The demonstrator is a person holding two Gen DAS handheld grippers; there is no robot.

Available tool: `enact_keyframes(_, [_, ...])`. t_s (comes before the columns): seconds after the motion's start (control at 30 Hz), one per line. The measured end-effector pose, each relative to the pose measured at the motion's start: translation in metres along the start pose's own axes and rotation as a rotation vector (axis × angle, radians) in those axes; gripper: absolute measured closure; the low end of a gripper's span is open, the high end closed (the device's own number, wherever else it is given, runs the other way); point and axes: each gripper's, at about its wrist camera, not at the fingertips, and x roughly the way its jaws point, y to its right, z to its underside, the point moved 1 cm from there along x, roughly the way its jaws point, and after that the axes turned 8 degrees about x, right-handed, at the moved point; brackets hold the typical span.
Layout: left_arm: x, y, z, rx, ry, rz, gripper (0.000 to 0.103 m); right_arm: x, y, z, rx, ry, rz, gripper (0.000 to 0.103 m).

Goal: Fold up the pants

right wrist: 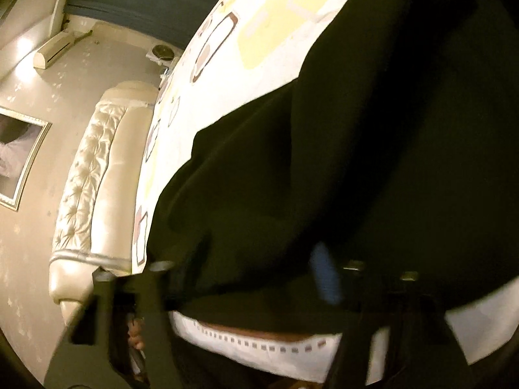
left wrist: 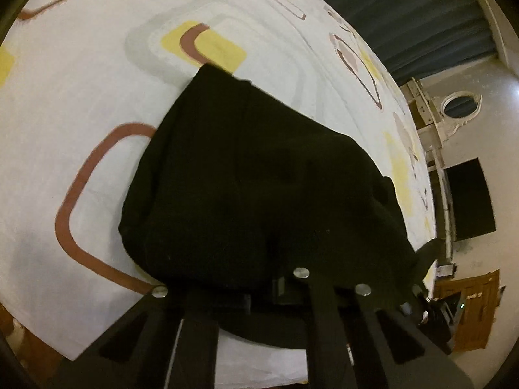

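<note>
- Pants (left wrist: 246, 178): black, plain fabric, bunched into a rounded, partly folded heap.
- Lying on the patterned bedsheet (left wrist: 81, 97), near its front edge; one fold edge crosses the sheet diagonally.

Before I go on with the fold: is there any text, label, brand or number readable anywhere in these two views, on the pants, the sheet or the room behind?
None readable.
Pants: plain black, no label or tag in view.
Bedsheet: only yellow, brown and grey shapes, no lettering.
Framed picture on the wall: no text visible.
Small items past the bed edge: too small and blurred to read.
</note>
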Motion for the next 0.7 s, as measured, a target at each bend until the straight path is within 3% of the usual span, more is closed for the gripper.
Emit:
enact_keyframes(0.03, [-0.005, 0.003, 0.000, 0.022, 0.014, -0.016, 0.096, 0.002, 0.001, -0.002, 0.011, -0.008, 0.012, 0.095])
enact_keyframes(0.07, [-0.011, 0.006, -0.001, 0.036, 0.022, -0.021, 0.096, 0.001, 0.002, -0.003, 0.025, -0.009, 0.007, 0.097])
enact_keyframes(0.3, [-0.030, -0.001, 0.012, 0.043, 0.003, -0.007, 0.096, -0.035, -0.006, 0.025, -0.034, -0.005, -0.023, 0.097])
enact_keyframes(0.5, [-0.015, -0.018, 0.020, 0.014, -0.059, -0.011, 0.096, -0.019, 0.030, 0.042, 0.039, -0.086, 0.016, 0.097])
enact_keyframes(0.63, [-0.011, -0.013, 0.020, 0.041, -0.066, -0.029, 0.093, -0.015, 0.034, 0.042, 0.043, -0.092, 0.017, 0.097])
enact_keyframes(0.7, [-0.015, -0.010, 0.021, 0.059, -0.058, -0.036, 0.092, -0.019, 0.032, 0.040, 0.045, -0.106, 0.001, 0.091])
